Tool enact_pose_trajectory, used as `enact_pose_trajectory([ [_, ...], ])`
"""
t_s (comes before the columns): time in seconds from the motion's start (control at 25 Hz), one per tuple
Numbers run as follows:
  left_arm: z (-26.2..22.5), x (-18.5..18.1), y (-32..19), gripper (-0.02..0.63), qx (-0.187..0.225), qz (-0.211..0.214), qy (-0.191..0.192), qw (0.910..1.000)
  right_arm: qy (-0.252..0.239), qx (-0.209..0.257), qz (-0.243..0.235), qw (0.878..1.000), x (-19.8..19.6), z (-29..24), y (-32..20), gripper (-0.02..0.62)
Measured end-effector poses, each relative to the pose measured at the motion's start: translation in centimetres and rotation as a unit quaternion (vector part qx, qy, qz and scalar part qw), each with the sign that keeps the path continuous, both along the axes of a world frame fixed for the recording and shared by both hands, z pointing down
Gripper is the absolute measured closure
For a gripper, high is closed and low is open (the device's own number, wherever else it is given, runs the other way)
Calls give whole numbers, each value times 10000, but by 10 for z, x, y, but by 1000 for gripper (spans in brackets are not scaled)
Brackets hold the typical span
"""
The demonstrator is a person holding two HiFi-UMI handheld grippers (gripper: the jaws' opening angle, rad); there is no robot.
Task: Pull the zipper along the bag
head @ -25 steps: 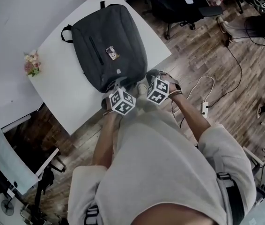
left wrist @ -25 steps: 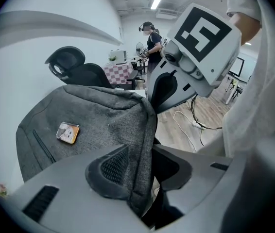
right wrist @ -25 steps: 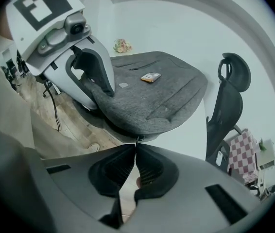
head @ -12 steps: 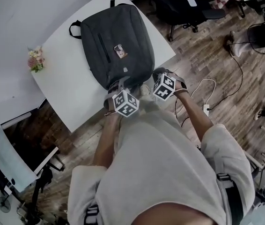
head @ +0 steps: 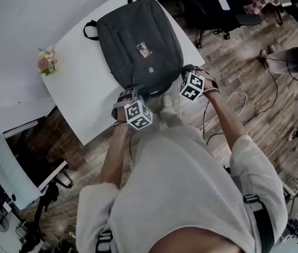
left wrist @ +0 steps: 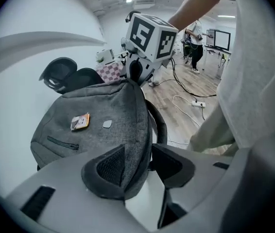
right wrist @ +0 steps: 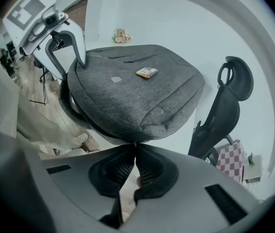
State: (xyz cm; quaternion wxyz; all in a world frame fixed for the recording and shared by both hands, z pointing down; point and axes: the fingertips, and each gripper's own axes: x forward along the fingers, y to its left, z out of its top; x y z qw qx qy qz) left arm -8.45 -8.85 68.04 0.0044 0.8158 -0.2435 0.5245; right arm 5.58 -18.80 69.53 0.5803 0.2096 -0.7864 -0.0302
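The grey backpack (head: pixel 138 46) lies flat on the white bench (head: pixel 80 88), near edge overhanging toward the person. The right hand-held gripper (right wrist: pixel 136 147) is clenched there, apparently on the zipper pull (right wrist: pixel 136 142), ready to drag it. The left hand-held gripper (left wrist: pixel 137 164) has its jaws parted but has just been closing. It straddles the bag's corner, likely to steady it. Both point steeply down.

Looking steeply down from the head, from well above, onto the table (head: pixel 80 86) and bag (head: pixel 128 54). Riding on the left gripper (left wrist: pixel 138 149), close at the bag's near edge, facing along it toward the right gripper (left wrist: pixel 135 76). Riding on the right gripper, facing back across the bag toward the left gripper. Sharing the bag's top in all three.
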Motion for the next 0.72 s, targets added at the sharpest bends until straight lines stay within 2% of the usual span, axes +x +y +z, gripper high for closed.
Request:
enact_pose_trajectory([
  [0.32, 1, 26, -26, 468, 109, 318, -189, 9993, 190, 123, 93, 9997, 15, -4, -48, 574],
  [0.44, 1, 30, -33, 494, 81, 153, -155, 9997, 95, 128, 252, 9996, 19, -5, -50, 574],
  [0.72, 4, 30, -35, 506, 2, -195, -31, 9998, -67, 90, 490, 9987, 19, -9, -35, 572],
])
